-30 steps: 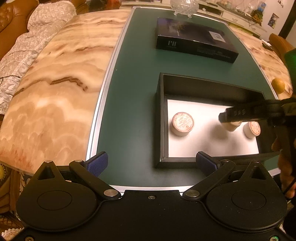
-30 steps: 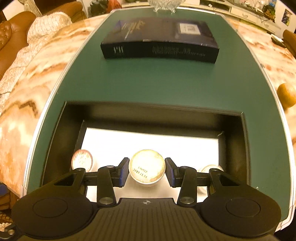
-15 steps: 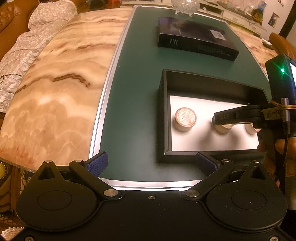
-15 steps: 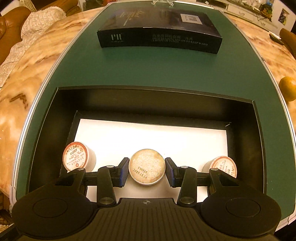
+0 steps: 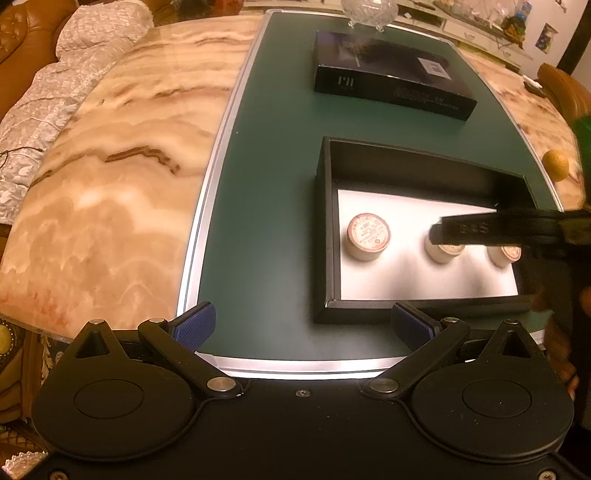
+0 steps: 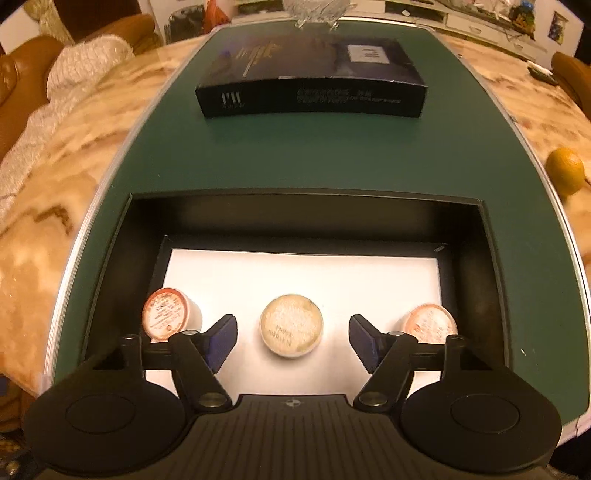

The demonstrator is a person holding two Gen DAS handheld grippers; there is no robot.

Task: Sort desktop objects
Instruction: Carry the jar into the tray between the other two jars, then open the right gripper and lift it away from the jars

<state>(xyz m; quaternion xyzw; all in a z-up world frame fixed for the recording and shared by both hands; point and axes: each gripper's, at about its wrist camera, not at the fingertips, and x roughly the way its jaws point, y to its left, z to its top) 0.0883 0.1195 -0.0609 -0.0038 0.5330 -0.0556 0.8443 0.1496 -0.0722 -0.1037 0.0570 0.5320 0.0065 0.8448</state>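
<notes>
Three small round capsules stand in a row on the white floor of a black open box (image 6: 122, 236). The middle capsule (image 6: 291, 325) has a pale speckled lid and sits between the pads of my right gripper (image 6: 291, 341), whose jaws are opening and stand apart from it on both sides. An orange-rimmed capsule (image 6: 166, 314) is to its left and another (image 6: 430, 323) to its right. In the left wrist view the right gripper's finger (image 5: 480, 230) crosses over the middle capsule (image 5: 441, 253). My left gripper (image 5: 303, 328) is open above the mat's near edge, holding nothing.
A long black carton (image 6: 314, 79) lies on the green mat (image 6: 295, 155) beyond the box. A glass bowl (image 6: 317, 9) stands at the mat's far end. An orange fruit (image 6: 565, 170) rests on the marble table (image 5: 110, 166) to the right.
My right gripper was shut on the middle capsule, set it down on the box floor and has spread its jaws away from it. The left gripper has kept still.
</notes>
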